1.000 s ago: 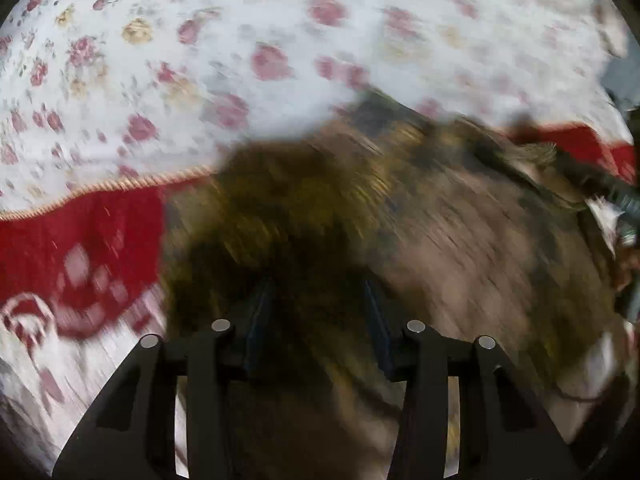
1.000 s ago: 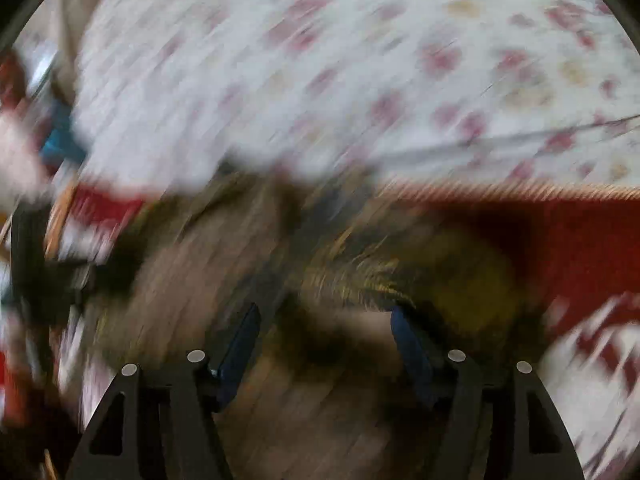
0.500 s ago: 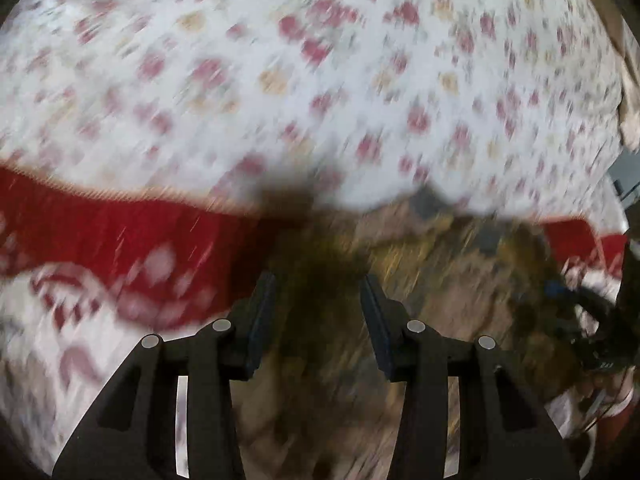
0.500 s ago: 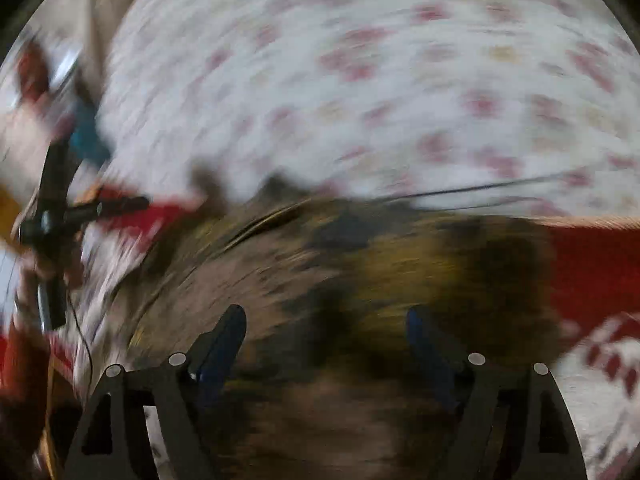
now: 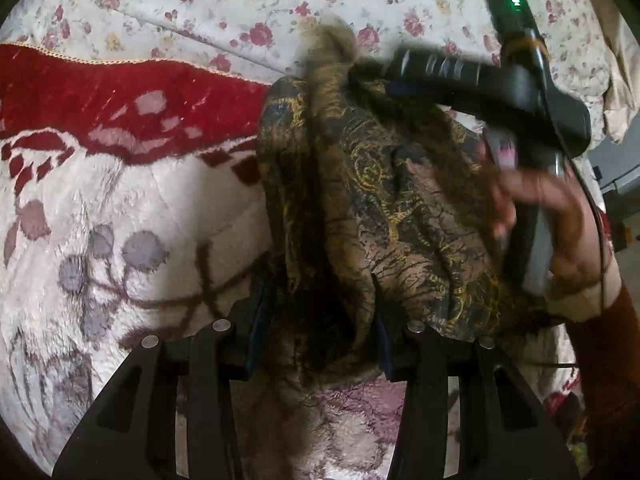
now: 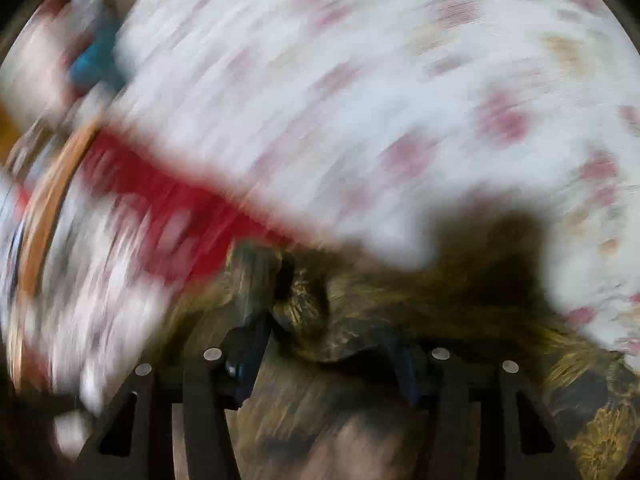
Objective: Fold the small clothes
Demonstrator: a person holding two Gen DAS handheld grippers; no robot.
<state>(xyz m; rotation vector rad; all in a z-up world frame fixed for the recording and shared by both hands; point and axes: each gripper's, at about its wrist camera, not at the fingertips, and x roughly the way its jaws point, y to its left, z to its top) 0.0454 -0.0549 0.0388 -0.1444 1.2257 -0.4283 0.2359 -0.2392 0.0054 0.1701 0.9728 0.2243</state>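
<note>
Item: small garment of thin brown-and-gold patterned fabric (image 5: 376, 184), crumpled and bunched lengthwise. Location: on a bed, lying across a plush cream blanket with a red border and grey-mauve flower motifs (image 5: 120, 208), its far end reaching a white sheet printed with small pink roses (image 5: 240, 4).

Left gripper (image 5: 316, 316): black frame, blue-lined fingers (image 5: 258, 312) set either side of a thick gathered fold of the garment; the fabric fills the gap and the fingers grasp it.

Right gripper (image 6: 324, 356): view heavily motion-blurred. Its jaws have just been closing, with a ridge of the garment between them; the blue-lined fingers (image 6: 248, 360) appear to clench that ridge. In the left wrist view the same tool's dark body (image 5: 500, 84), with a green light lit, crosses above the garment's far right part.

Person: a hand (image 5: 556, 220) around that tool's handle, with a rust-red sleeve (image 5: 608, 364) at the wrist.
</note>
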